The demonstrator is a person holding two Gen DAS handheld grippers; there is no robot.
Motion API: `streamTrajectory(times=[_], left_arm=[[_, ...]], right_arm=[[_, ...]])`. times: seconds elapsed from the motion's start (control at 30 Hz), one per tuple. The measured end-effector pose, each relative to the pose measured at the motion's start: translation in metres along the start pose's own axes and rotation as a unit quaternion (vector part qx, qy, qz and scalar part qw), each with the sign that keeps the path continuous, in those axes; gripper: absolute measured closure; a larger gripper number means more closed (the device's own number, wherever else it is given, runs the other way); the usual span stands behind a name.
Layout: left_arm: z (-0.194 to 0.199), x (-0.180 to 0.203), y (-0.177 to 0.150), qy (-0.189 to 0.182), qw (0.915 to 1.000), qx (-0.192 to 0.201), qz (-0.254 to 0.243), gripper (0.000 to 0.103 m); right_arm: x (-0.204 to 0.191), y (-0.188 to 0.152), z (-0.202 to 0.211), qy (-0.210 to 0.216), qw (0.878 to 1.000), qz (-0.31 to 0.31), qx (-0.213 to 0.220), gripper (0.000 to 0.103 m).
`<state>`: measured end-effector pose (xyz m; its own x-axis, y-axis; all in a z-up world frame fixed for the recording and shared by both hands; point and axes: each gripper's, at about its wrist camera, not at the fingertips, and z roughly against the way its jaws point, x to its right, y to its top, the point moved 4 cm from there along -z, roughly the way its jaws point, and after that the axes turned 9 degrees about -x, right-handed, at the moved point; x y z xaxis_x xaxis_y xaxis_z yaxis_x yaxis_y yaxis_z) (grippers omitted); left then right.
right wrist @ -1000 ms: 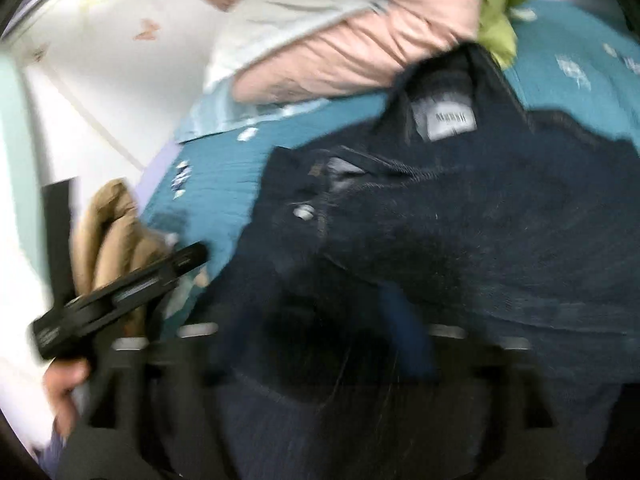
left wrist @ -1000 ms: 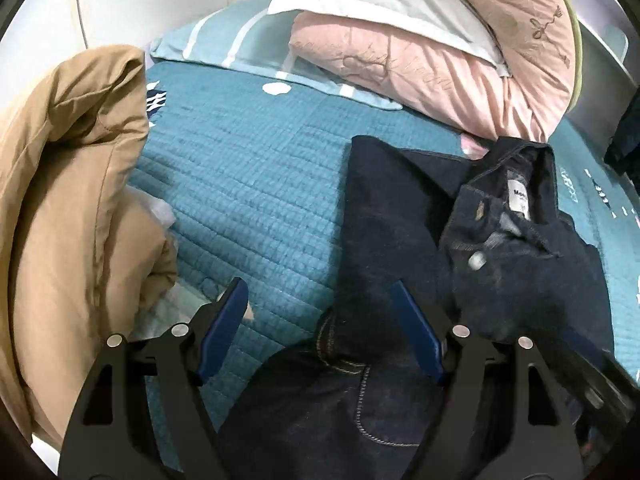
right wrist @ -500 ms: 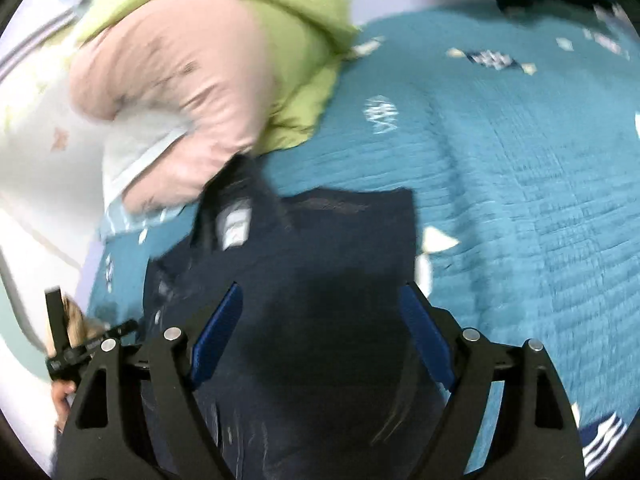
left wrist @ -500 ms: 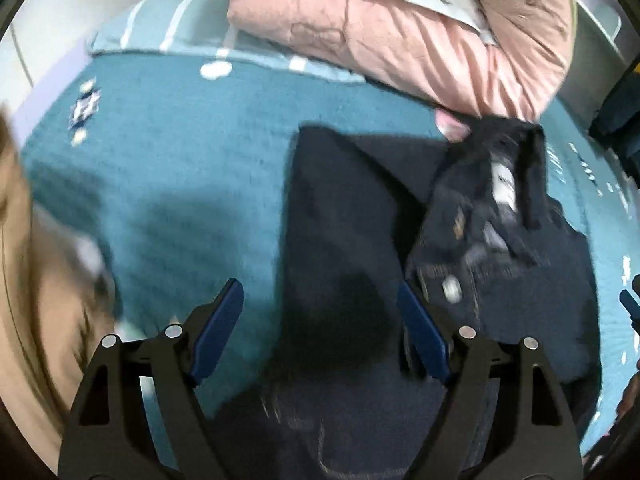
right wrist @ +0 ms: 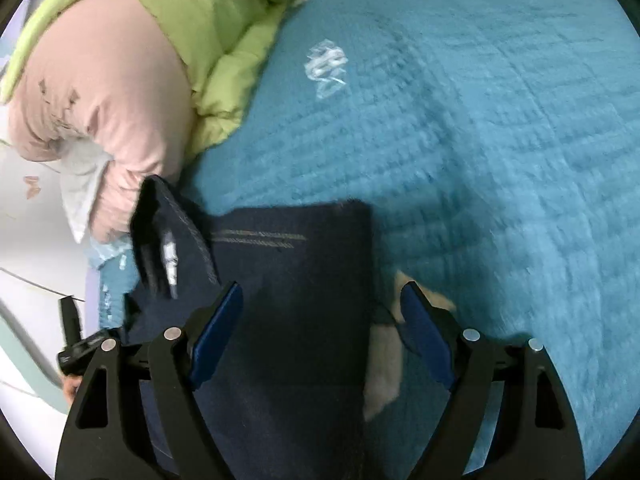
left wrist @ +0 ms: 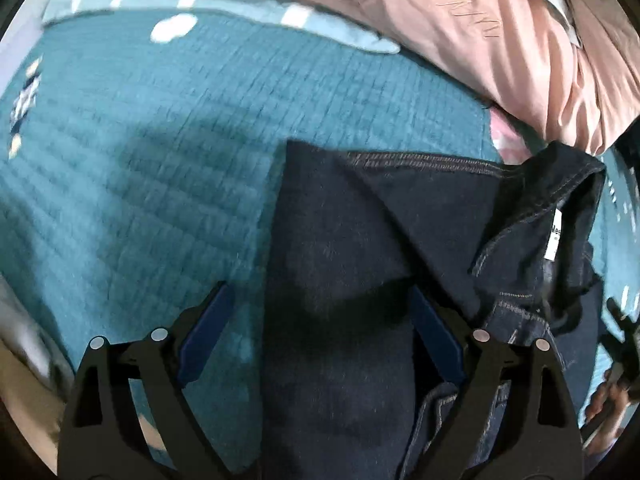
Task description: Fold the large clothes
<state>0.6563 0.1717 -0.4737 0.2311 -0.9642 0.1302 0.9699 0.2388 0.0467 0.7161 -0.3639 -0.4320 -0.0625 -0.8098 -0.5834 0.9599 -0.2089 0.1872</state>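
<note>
Both grippers [left wrist: 318,300] [right wrist: 320,304] pulled closer over jeans [left wrist: 360,240]

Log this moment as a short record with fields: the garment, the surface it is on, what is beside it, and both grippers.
garment: dark denim jeans, partly folded, waistband and white label on one side
surface: teal quilted bedspread
nearby: pink duvet with green lining, bunched just beyond the waistband
left gripper: open, over the jeans' edge, holding nothing
right gripper: open, over the opposite edge, holding nothing
</note>
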Motion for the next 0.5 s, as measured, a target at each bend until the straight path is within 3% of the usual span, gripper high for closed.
streamTrajectory(times=[0.07,0.23,0.3,0.33,0.37,0.4,0.43,0.47,0.5], left_arm=[[0.001,0.004,0.006,0.002,1.0000,-0.001,-0.008,0.013],[-0.003,0.006,0.020,-0.010,0.9998,-0.016,-0.004,0.014],[-0.001,0.010,0.023,-0.014,0.9997,-0.013,-0.013,0.021],[0.000,0.014,0.026,-0.015,0.9996,-0.013,-0.021,0.031],[0.001,0.018,0.028,-0.015,0.9993,-0.010,-0.032,0.042],[0.002,0.022,0.028,-0.006,0.9991,-0.008,-0.042,0.050],[0.005,0.025,0.029,0.006,0.9987,-0.003,-0.051,0.068],[0.008,0.025,0.031,0.010,0.9986,0.000,-0.052,0.079],[0.014,0.024,0.033,-0.004,0.9989,0.005,-0.046,0.083]], right_arm=[[-0.001,0.004,-0.003,0.018,1.000,0.001,-0.004,0.028],[0.001,0.011,-0.015,0.048,0.998,-0.014,-0.025,0.046],[0.001,0.012,-0.015,0.045,0.998,-0.018,-0.027,0.055],[0.002,0.012,-0.015,0.042,0.999,-0.018,-0.028,0.065],[0.003,0.012,-0.014,0.035,0.999,-0.017,-0.026,0.085],[0.004,0.012,-0.012,0.030,0.999,-0.016,-0.024,0.091],[0.004,0.012,-0.009,0.034,0.999,-0.014,-0.020,0.093],[0.000,0.012,-0.004,0.032,0.999,-0.004,-0.012,0.094],[-0.005,0.013,0.001,0.029,1.000,0.005,-0.003,0.094]])
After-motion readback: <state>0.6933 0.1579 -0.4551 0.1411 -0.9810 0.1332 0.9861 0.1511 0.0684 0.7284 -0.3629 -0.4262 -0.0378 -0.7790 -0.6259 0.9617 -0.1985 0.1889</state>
